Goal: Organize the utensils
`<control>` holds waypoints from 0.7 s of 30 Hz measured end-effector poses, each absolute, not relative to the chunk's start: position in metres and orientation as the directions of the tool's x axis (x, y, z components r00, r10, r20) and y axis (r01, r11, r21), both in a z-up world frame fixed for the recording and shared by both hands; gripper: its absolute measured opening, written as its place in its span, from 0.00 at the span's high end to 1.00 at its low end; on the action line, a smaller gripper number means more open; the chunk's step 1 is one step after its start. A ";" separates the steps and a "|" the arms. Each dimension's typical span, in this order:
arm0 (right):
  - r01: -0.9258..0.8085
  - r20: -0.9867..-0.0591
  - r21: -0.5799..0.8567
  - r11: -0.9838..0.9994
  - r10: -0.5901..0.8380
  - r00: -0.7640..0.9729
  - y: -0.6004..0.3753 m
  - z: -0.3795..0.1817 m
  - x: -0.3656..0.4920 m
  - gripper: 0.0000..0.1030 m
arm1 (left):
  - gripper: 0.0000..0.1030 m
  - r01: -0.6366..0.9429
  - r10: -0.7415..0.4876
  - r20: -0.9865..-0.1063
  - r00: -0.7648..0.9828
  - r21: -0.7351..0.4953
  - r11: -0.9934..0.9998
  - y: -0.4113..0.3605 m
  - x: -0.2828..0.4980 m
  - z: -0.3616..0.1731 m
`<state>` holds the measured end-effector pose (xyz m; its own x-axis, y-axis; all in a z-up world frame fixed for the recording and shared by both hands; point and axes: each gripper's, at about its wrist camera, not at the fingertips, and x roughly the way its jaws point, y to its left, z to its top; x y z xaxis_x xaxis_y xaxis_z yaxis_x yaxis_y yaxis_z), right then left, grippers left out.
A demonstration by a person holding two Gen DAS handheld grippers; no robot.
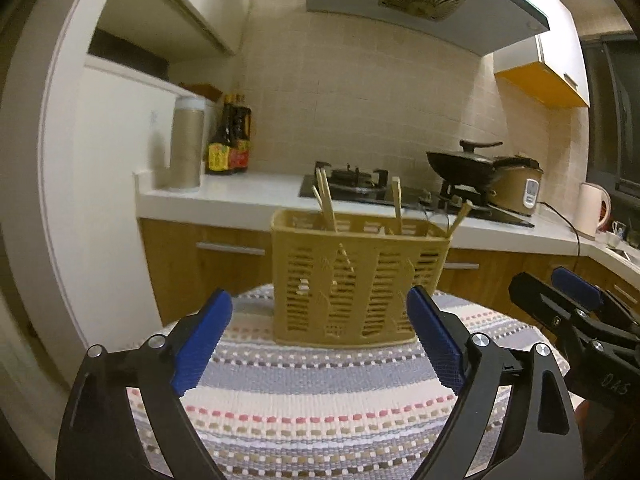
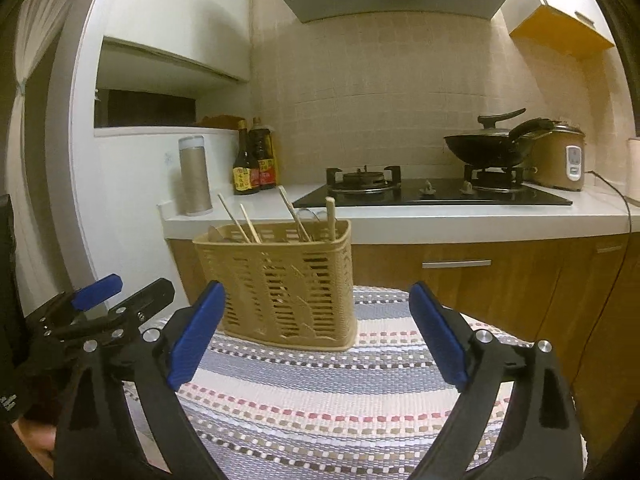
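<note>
- Utensil basket (image 1: 358,280): a tan slotted plastic holder, upright on the striped cloth (image 1: 312,392) that covers the surface, toward its far edge.
- Contents: several chopsticks (image 1: 326,204) and other wooden handles lean out of the top at differing angles, spread across its compartments. From the right wrist view a wire-looking item (image 2: 308,216) also stands among them; I cannot identify it.
- Placement, my judgement: the basket is set centrally ahead of both grippers so either one can reach it. No loose utensils show on the cloth, so sorting looks finished or not yet resumed; I cannot tell which.
- Left gripper (image 1: 320,336): jaws wide apart, blue pads (image 1: 434,340) bare, holding nothing. In its own view the basket appears between the pads, but it stands farther off; I see no contact.
- Right gripper (image 2: 316,336): jaws likewise wide, nothing between them, hovering over the cloth with the basket ahead and to its left, not touching.
- The two grippers sit side by side, near each other, each visible at the edge of the other's view.
- Background: kitchen counter (image 2: 400,216) with stove (image 2: 432,196), wok (image 2: 488,148), rice cooker (image 2: 560,156), sauce bottles (image 2: 256,160); none involved.
</note>
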<state>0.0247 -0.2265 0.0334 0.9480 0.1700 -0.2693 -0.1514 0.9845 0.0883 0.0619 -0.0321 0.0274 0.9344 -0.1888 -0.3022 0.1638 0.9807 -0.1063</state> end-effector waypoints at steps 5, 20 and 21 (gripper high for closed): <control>-0.143 -0.288 0.071 0.987 0.158 0.944 -0.230 0.023 0.031 0.12 | 0.16 0.141 -0.170 -0.308 0.936 -0.114 0.984 -0.031 0.068 0.015; -0.134 -0.272 0.026 0.991 0.136 0.953 -0.231 0.018 0.024 0.08 | 0.08 0.064 -0.039 -0.277 0.960 0.082 0.995 -0.057 0.054 0.005; -0.129 -0.273 0.024 0.991 0.130 0.953 -0.231 0.018 0.025 0.08 | 0.08 0.061 -0.038 -0.278 0.960 0.076 0.995 -0.056 0.054 0.006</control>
<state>0.0248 -0.2311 0.0182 0.9531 0.1303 -0.2734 -0.1287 0.9914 0.0236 0.0540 -0.0558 0.0058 0.9599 -0.0375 -0.2778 0.0609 0.9952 0.0760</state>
